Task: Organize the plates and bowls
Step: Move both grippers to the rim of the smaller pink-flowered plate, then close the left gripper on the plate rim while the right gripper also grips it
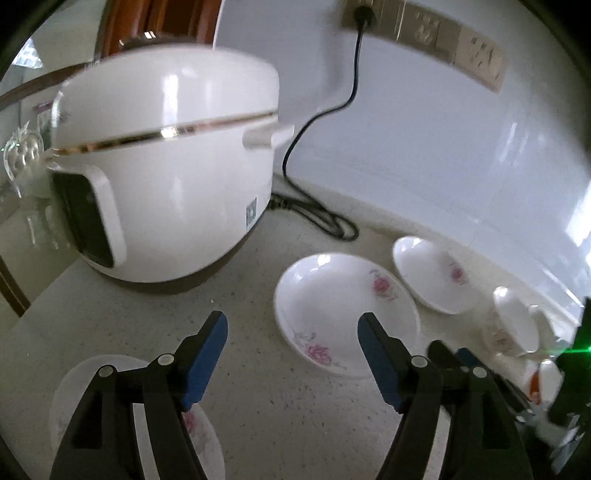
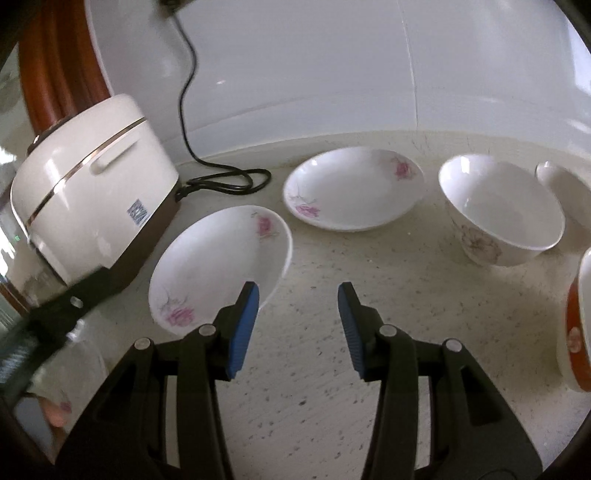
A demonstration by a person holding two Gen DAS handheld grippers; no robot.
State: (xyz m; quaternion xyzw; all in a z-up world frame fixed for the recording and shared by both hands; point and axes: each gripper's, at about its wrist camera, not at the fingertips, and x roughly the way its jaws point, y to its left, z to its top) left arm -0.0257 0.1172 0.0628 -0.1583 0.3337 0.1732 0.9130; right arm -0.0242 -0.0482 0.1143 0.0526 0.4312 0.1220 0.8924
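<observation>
Hovering above counter: left gripper (image 1: 291, 325), black arms with blue pads, fingers spread wide, nothing between them.
Right gripper (image 2: 295, 295): same black and blue build, fingers apart, empty, held over bare counter.
Counter (image 2: 332, 369): pale speckled stone, running back to a white wall.
Nearest plate: shallow white ceramic plate with pink rose prints (image 2: 221, 266), just right of the rice cooker, partly behind the right gripper's left finger; contact with that pad not clear.
Second plate: another white rose-printed shallow plate (image 2: 354, 188), further back near the wall, apart from the first.
Third plate: white rose-printed plate (image 1: 74, 398) low in the left wrist view, under the left gripper's left finger, blurred.
Bowls: deep white ceramic bowl with a faint grey flower (image 2: 502, 210), right of the second plate; white bowl with an orange band (image 2: 576, 328) at the right edge, cut off by the frame.
Rice cooker (image 1: 166, 166): white, rounded, gold trim line, brown base, standing at the left.
Cable (image 2: 225, 181): black, looped on the counter behind the cooker, rising to a wall socket (image 1: 362, 14).
</observation>
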